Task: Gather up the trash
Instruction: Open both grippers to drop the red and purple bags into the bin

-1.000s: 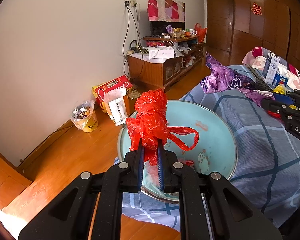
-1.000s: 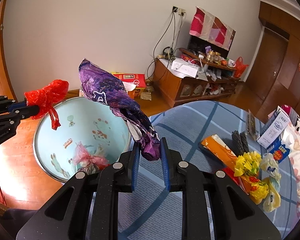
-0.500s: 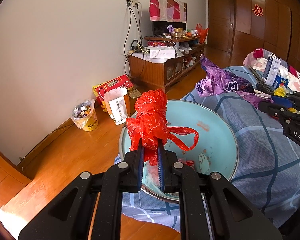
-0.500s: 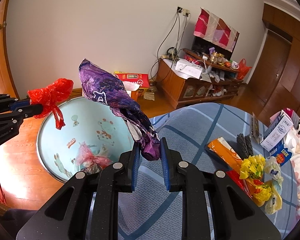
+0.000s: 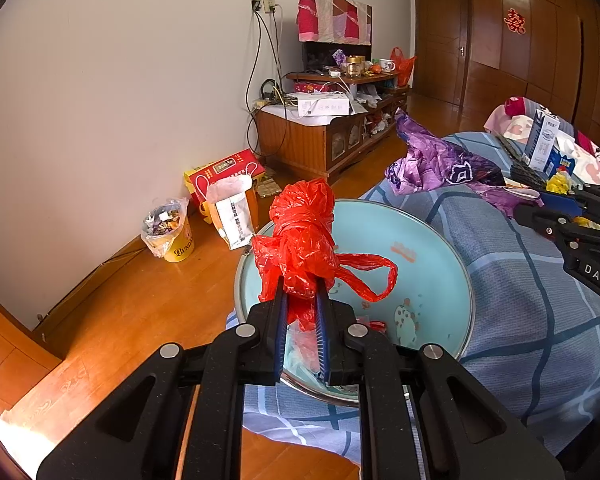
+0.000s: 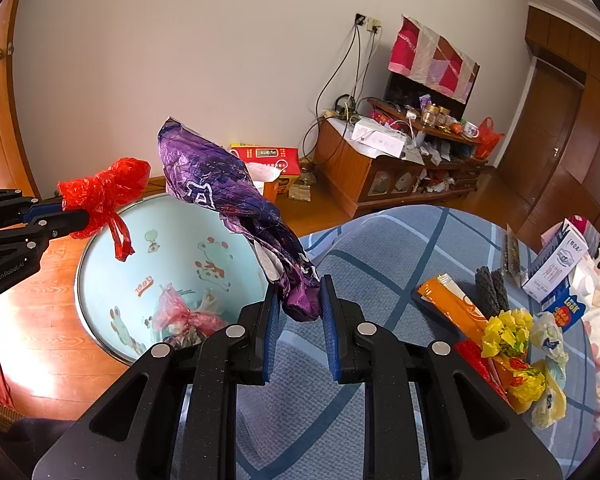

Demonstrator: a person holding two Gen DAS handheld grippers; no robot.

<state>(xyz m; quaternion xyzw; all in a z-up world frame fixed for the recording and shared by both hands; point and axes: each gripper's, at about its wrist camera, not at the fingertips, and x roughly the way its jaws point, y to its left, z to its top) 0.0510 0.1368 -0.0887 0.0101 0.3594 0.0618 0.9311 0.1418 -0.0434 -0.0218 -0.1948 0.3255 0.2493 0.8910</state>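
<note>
Over the round light-blue cartoon-printed metal basin (image 5: 440,264) little had changed for us: the crumpled purple foil wrapper (image 6: 236,200), pinched by our right gripper (image 6: 299,312), had crept towards its rim, while our left gripper (image 5: 300,308) stayed clamped on the knotted red plastic bag (image 5: 304,236) above it, both seemingly ready to drop.

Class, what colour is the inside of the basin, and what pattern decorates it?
Light blue basin with cartoon animal pictures; clearest in the right wrist view.

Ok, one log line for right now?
left gripper: shut on red bag above basin | right gripper: shut on purple wrapper | both unreleased
</note>
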